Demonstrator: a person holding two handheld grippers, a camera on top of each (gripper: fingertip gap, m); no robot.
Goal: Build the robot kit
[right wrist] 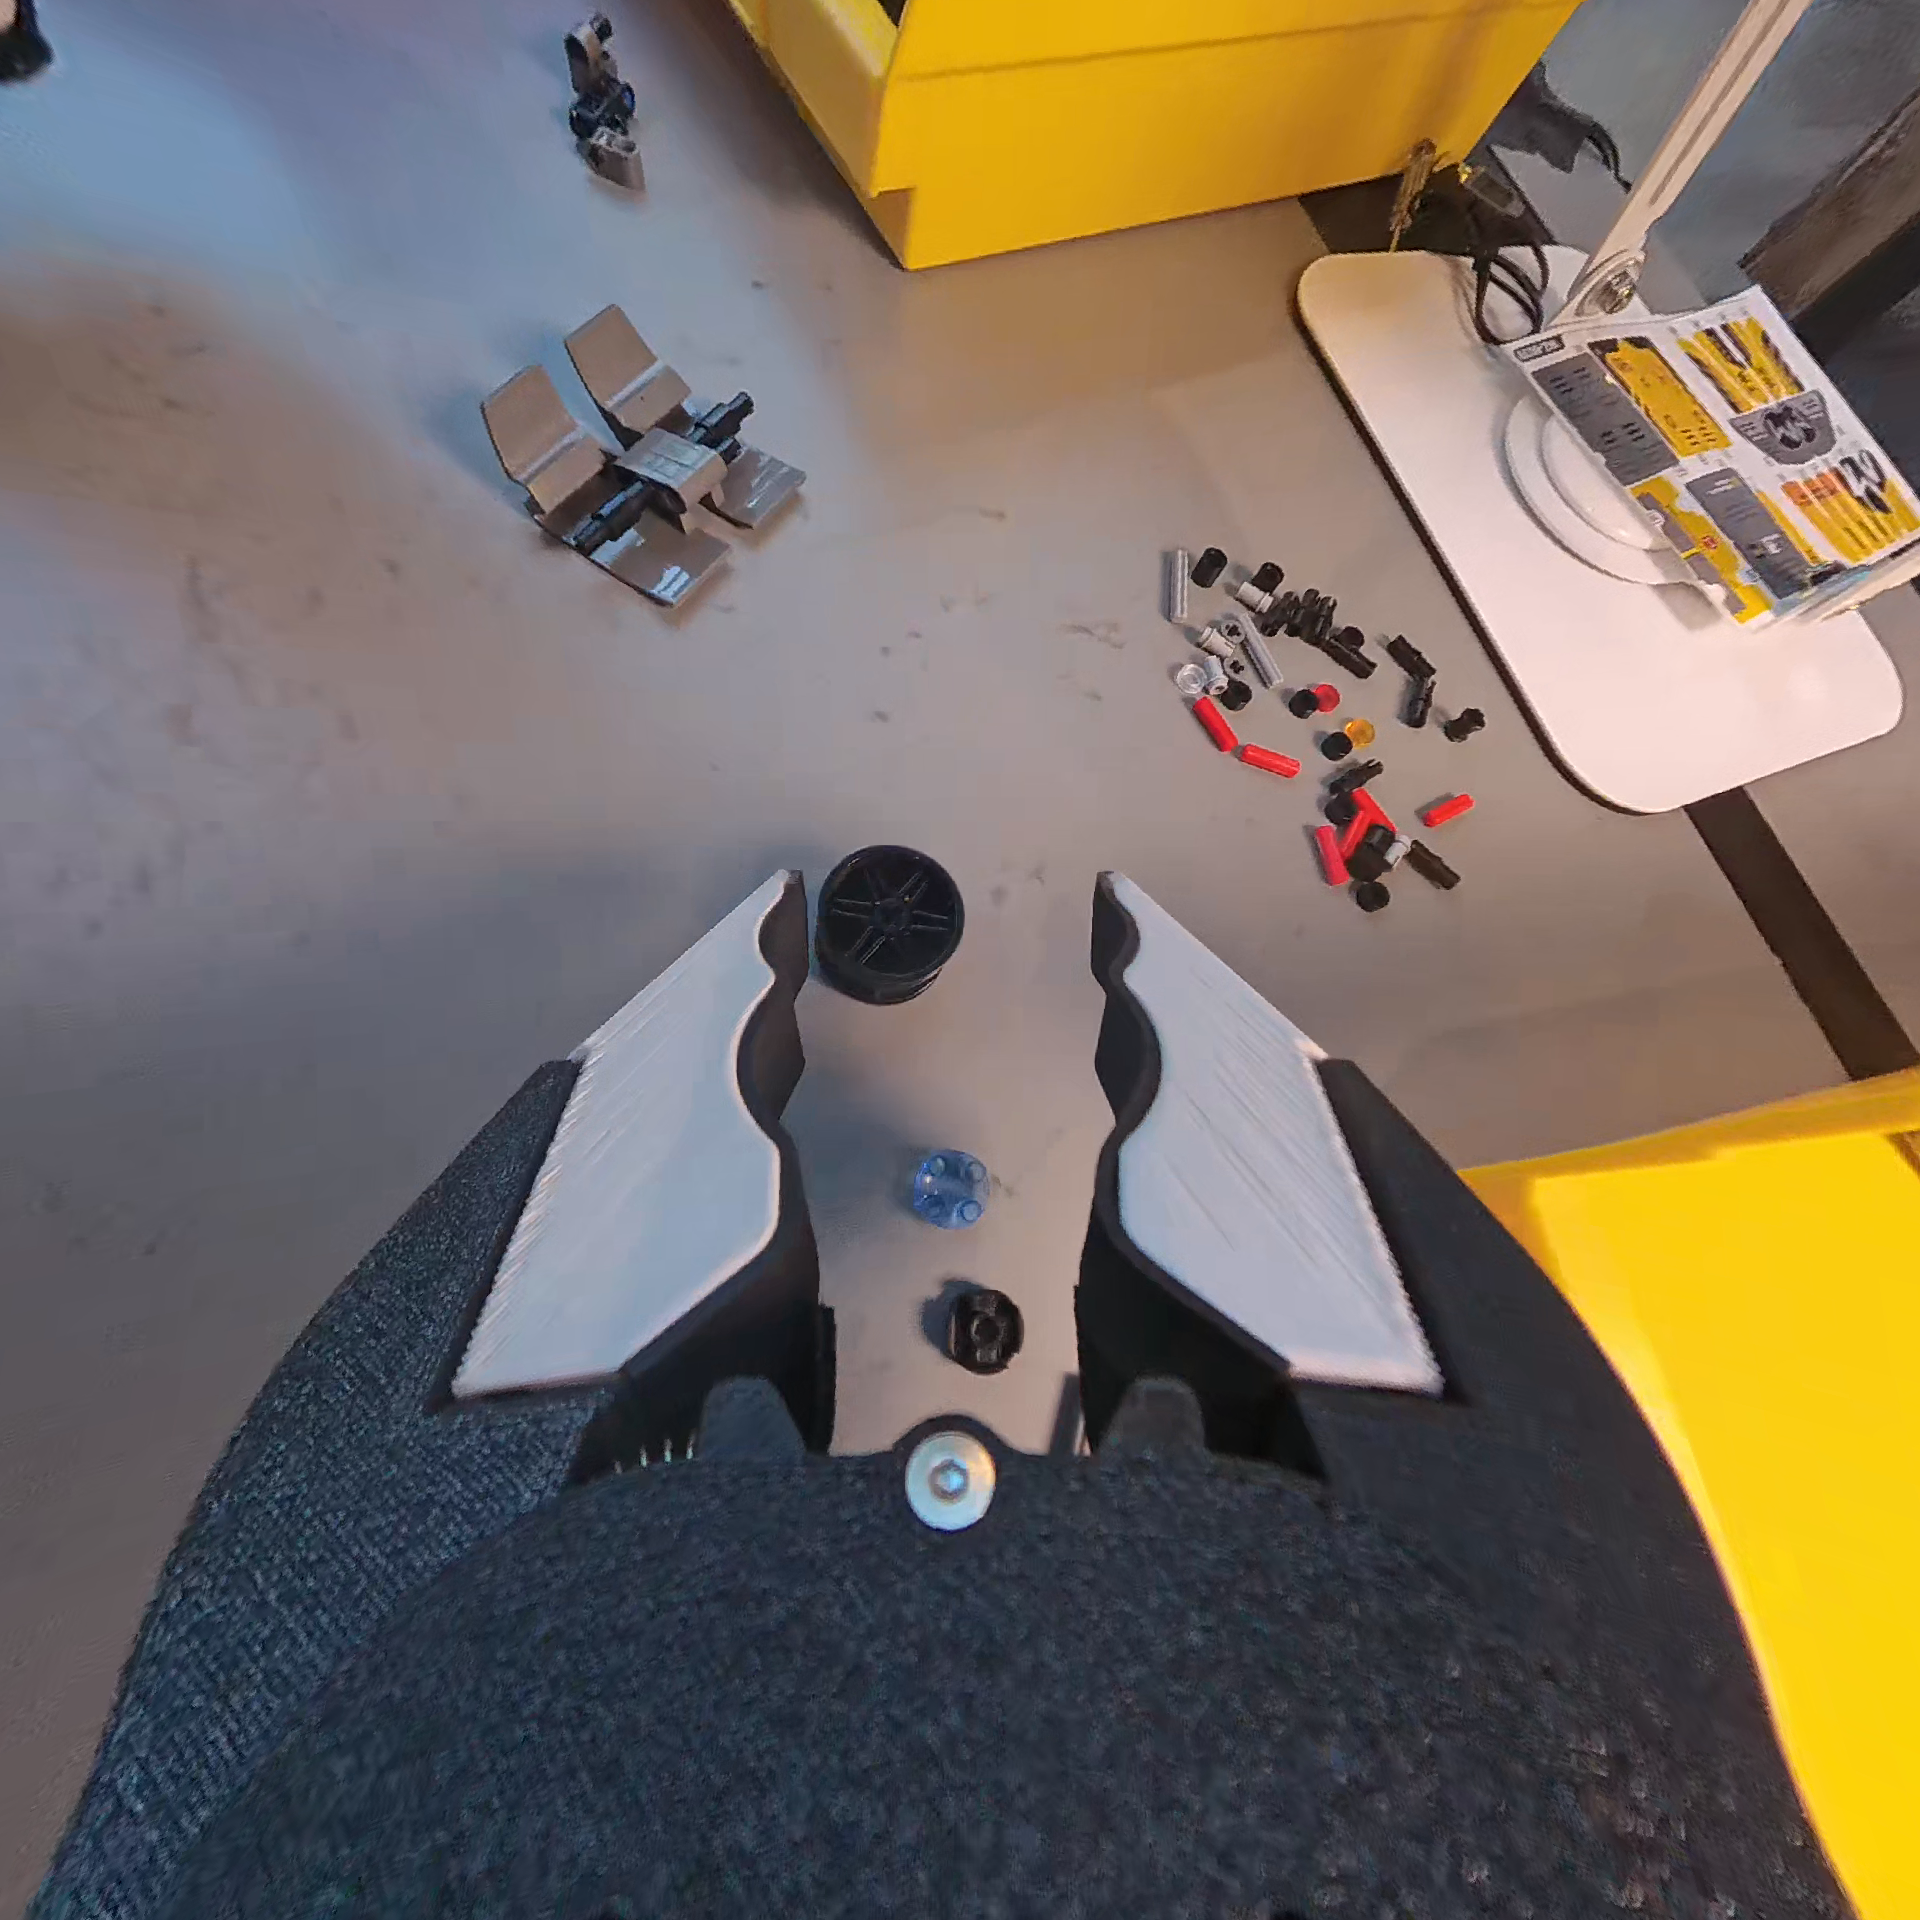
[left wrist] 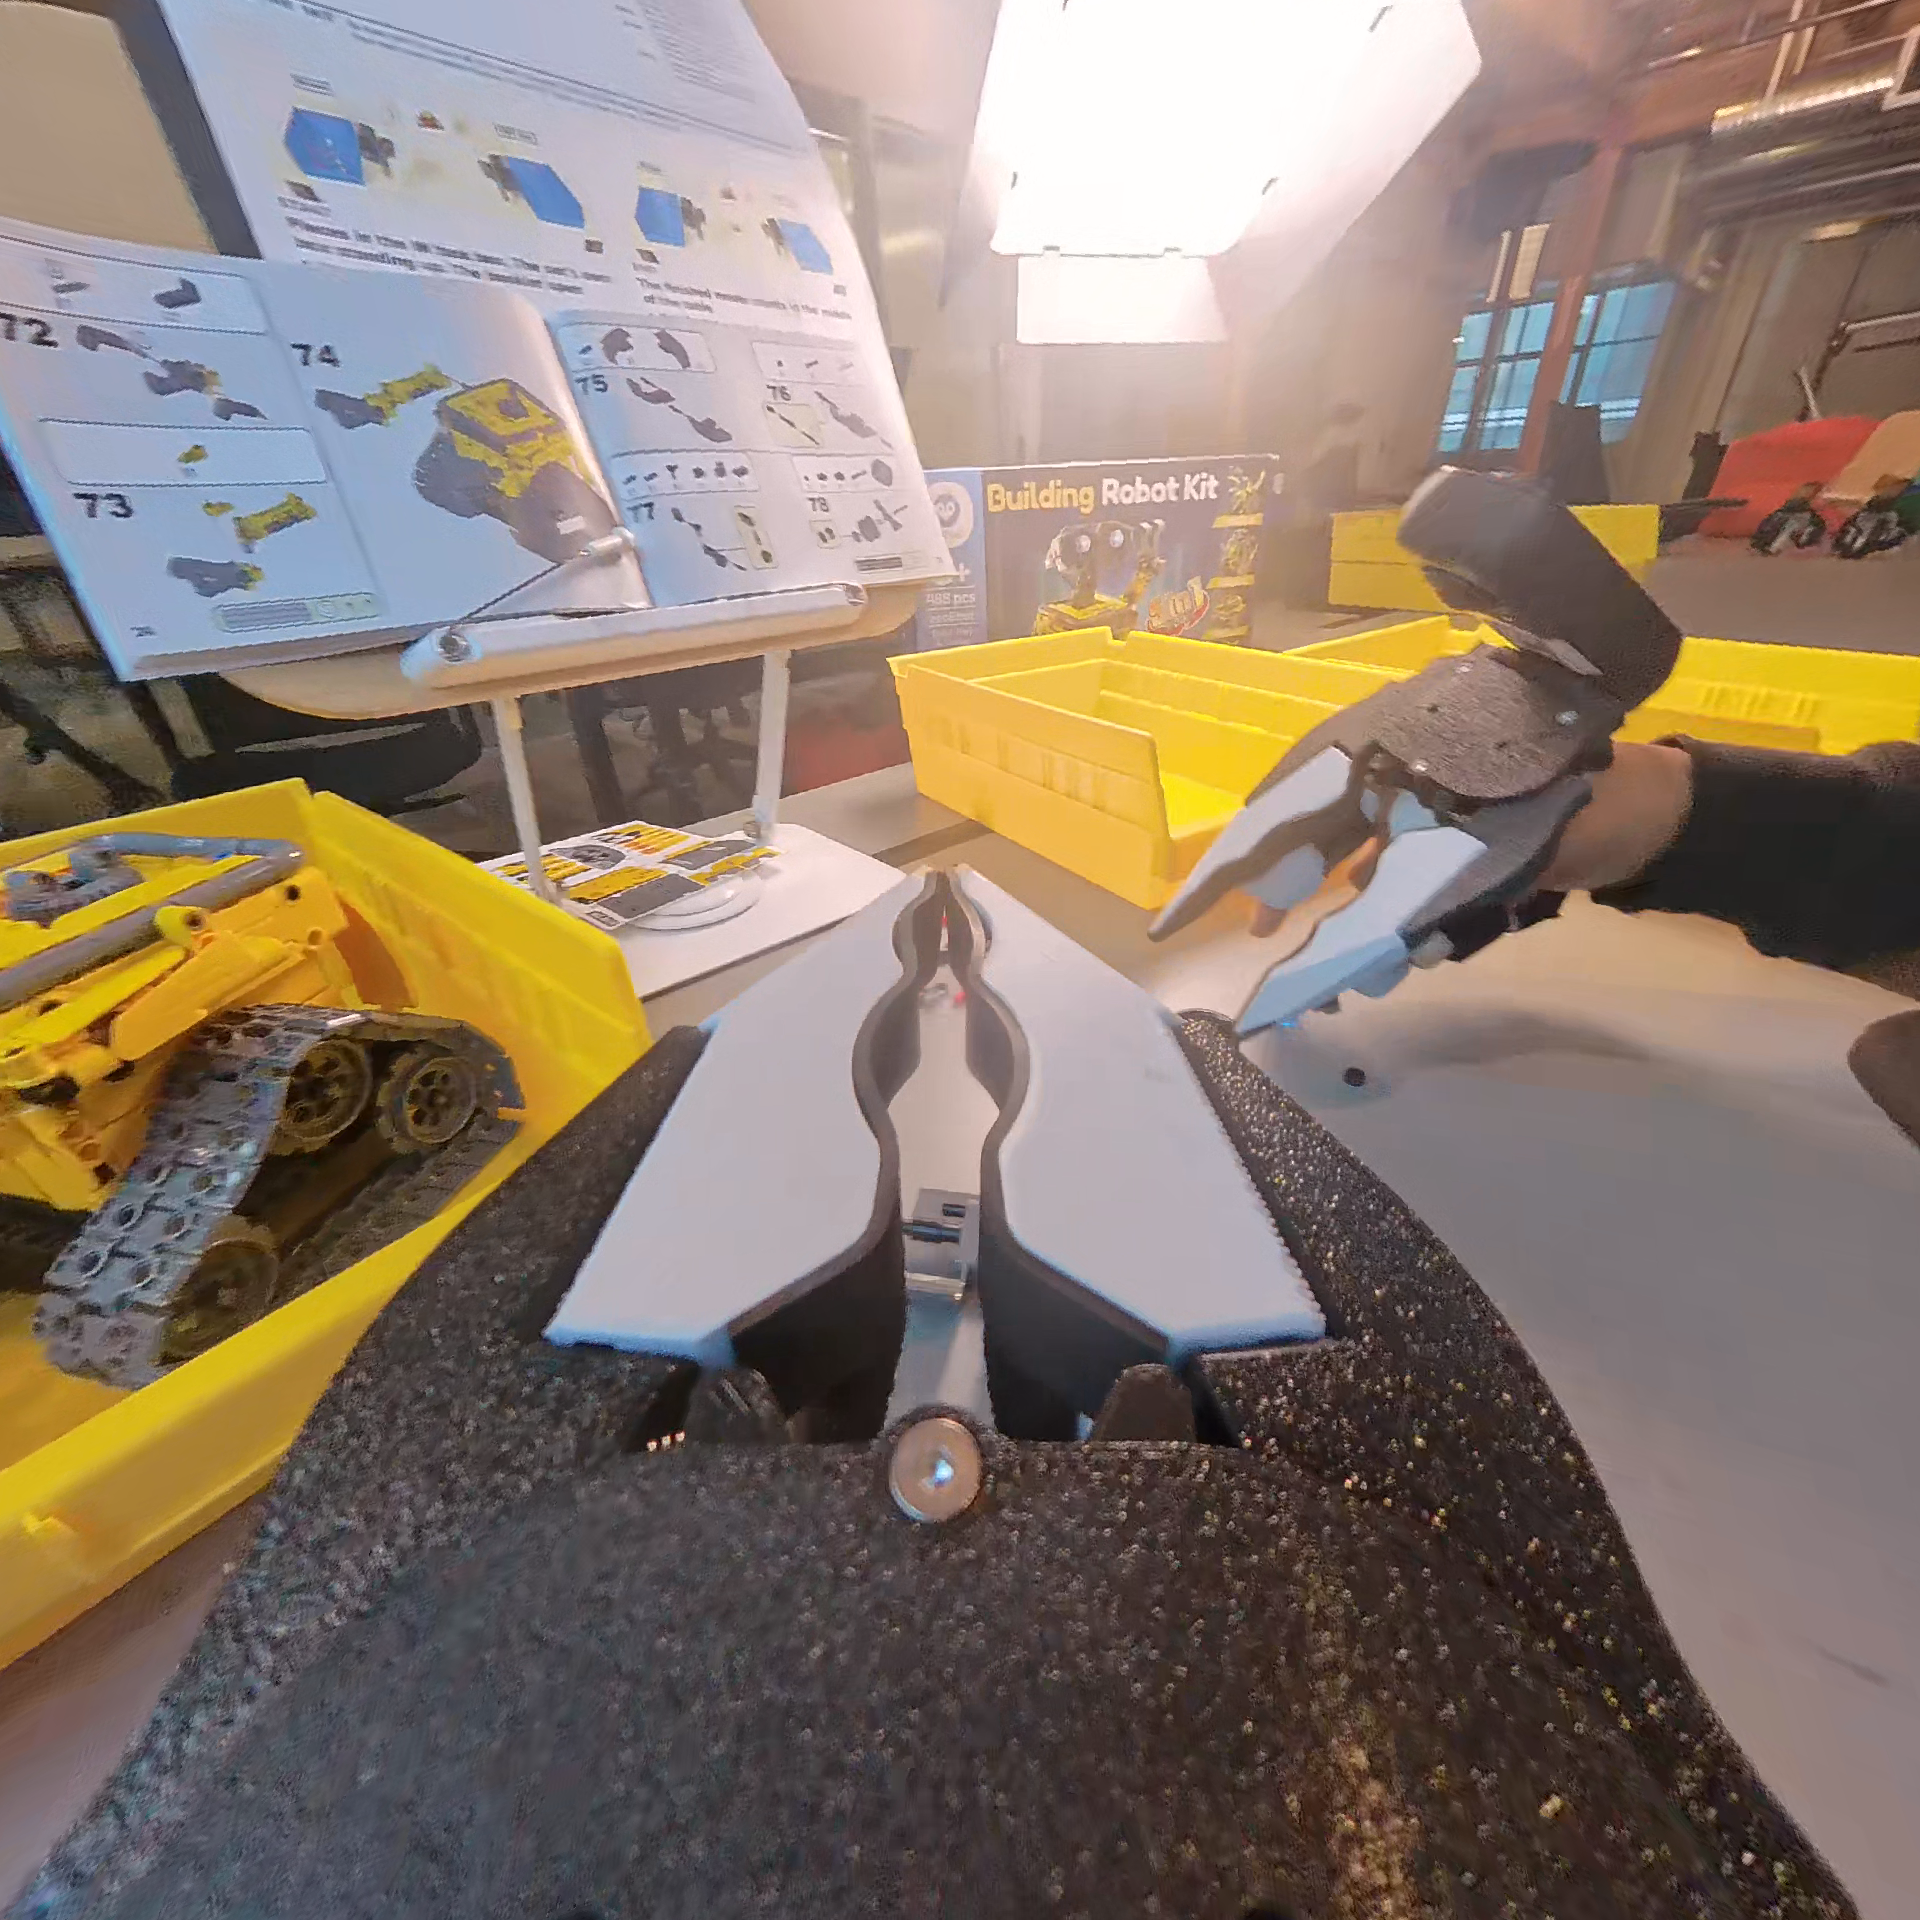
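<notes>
Black wheel (right wrist: pixel 889 923) beside spread right tool (right wrist: pixel 948 896).

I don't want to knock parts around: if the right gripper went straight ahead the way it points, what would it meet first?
Probably the black wheel, lying just past the tip of one finger, with the right gripper open. The grey table lies below; depth is unclear, so the fingers might reach the surface first.

bright light panel (left wrist: pixel 1195 125) glare | fisheye edges | slight motion blur
</notes>
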